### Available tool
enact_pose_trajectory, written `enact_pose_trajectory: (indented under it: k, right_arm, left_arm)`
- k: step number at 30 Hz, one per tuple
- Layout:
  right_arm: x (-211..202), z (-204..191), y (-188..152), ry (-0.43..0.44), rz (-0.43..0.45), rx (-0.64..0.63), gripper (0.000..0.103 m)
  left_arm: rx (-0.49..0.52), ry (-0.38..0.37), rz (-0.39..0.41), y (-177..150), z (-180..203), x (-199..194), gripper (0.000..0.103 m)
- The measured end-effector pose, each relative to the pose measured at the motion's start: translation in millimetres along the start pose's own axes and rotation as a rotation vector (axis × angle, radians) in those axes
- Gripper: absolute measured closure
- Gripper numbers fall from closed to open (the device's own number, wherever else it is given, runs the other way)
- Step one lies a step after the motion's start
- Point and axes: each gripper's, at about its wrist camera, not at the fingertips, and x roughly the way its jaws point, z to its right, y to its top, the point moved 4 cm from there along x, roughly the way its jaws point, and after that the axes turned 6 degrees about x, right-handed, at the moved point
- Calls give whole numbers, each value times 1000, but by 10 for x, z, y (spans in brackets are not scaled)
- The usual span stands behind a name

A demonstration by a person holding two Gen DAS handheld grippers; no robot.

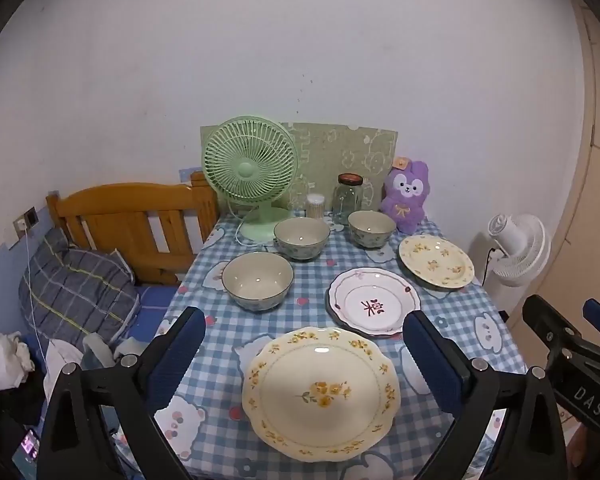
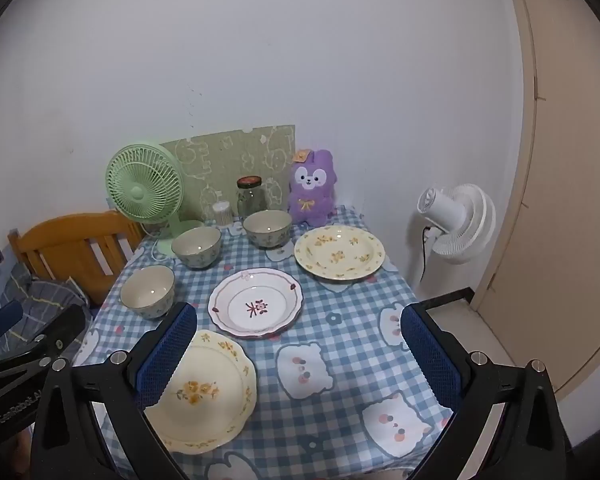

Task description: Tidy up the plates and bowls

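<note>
Plates (image 1: 321, 394) near table edge (image 2: 400, 280), apparently ungripped.

Near yellow plate (image 2: 204, 392) partly behind gripper.

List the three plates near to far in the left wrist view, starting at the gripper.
Cream scalloped plate with yellow flowers, lying between the open fingers of the left gripper → white scalloped plate with a maroon rim line and red centre mark → second cream plate with yellow flowers, in front of the purple plush rabbit.
</note>
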Motion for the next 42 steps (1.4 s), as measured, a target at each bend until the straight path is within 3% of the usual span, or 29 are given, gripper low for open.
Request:
enact_pose_trajectory:
  k: [5,16,42]
  right_arm:
    - [1,69,9,3,4,-22,0]
    - [2,-21,-12,7,-18,-39,0]
    - [18,-4,-41,8,-21,-30,0]
  left_arm:
    - [27,3,-31,26,84,37,3]
    - [-2,-20,-17,-42,15,41,3]
    - [20,9,-6,-53,63,46,4]
